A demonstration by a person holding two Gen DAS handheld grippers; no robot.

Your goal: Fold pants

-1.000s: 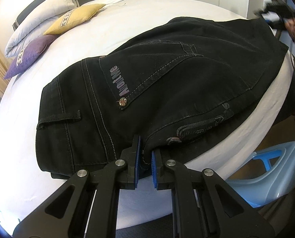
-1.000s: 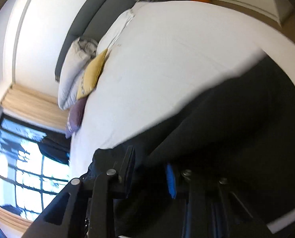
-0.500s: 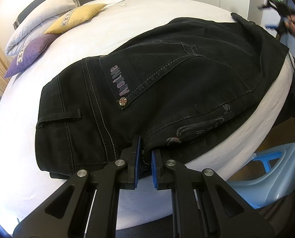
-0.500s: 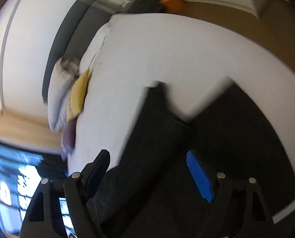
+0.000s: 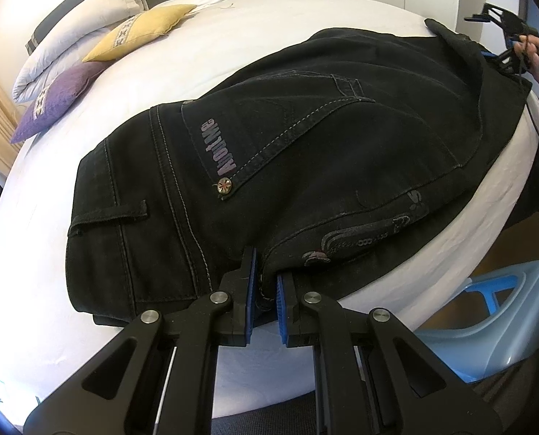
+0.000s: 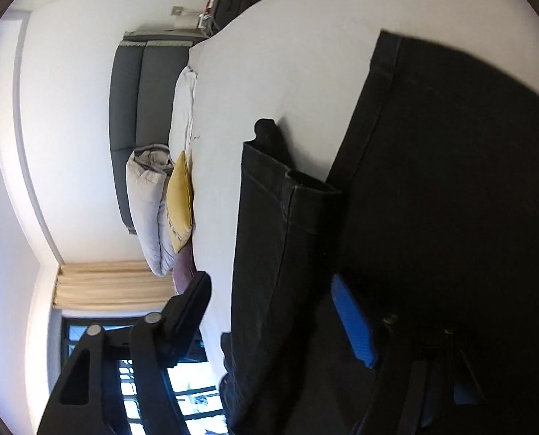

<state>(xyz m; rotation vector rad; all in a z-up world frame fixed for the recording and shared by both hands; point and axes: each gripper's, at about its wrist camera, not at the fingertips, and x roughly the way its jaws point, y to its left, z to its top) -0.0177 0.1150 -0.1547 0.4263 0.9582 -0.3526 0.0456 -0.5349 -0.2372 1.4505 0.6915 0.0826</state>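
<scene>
The black jeans (image 5: pixel 305 166) lie folded leg over leg along the bed (image 5: pixel 197 54) edge. The left tool (image 5: pixel 266 290) pinches the seat seam; the right tool (image 6: pixel 273 311), jaws just narrowing, stands empty over a leg hem. Crosswise folds remain.

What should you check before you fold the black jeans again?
1. Left gripper clamped on the edge of the black jeans: ok.
2. Right gripper open around the leg hems, jaws just closing a little, pads not pressing yet: ok.
3. Both leg hems lined up together: not ok, one sits further along than the other.
4. Jeans lying fully on the white bed: ok.
5. Pillows away from the fold: ok.
6. Layers underneath smooth: cannot tell.
</scene>
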